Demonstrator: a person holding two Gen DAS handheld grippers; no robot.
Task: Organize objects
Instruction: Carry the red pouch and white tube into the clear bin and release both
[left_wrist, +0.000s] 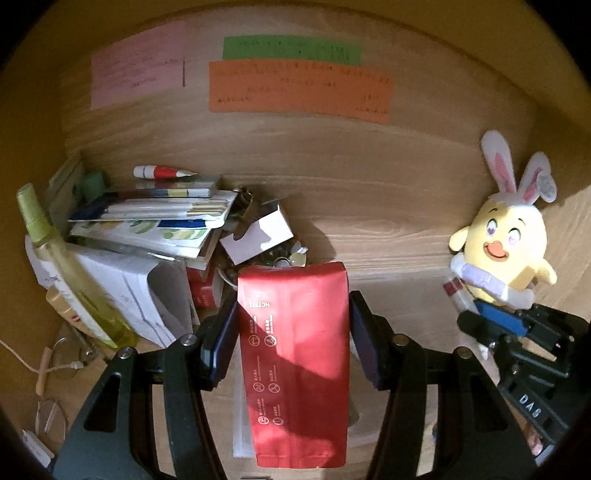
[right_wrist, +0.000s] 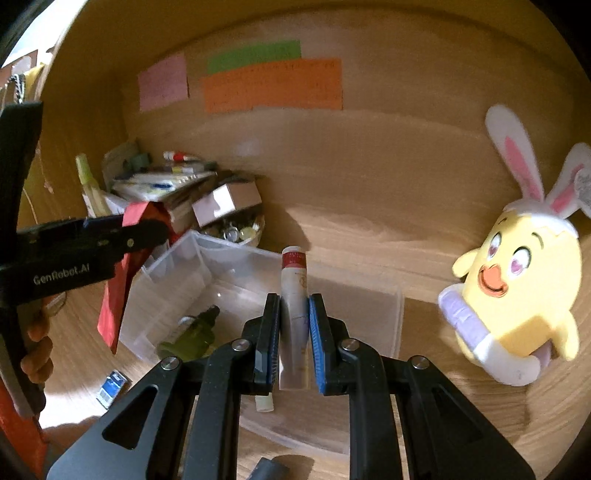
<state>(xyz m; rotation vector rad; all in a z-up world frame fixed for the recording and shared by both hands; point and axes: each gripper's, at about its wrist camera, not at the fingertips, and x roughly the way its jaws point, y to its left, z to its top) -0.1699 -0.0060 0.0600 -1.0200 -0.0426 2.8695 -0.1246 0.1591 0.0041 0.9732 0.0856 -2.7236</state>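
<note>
My left gripper (left_wrist: 293, 325) is shut on a red foil pouch (left_wrist: 295, 354) and holds it flat above the wooden desk; the pouch also shows in the right wrist view (right_wrist: 122, 280), beside the left gripper's body. My right gripper (right_wrist: 293, 317) is shut on a white tube with a red end (right_wrist: 293, 291), held over a clear plastic organizer bin (right_wrist: 207, 273). A dark green bottle (right_wrist: 192, 334) lies inside the bin. The right gripper shows in the left wrist view (left_wrist: 491, 325), holding the tube below the plush.
A yellow chick plush with rabbit ears (left_wrist: 506, 240) leans on the right wall. A pile of booklets, pens and a white box (left_wrist: 258, 232) fills the back left corner, with a green spray bottle (left_wrist: 66, 266). Coloured paper notes (left_wrist: 299, 88) hang on the back panel.
</note>
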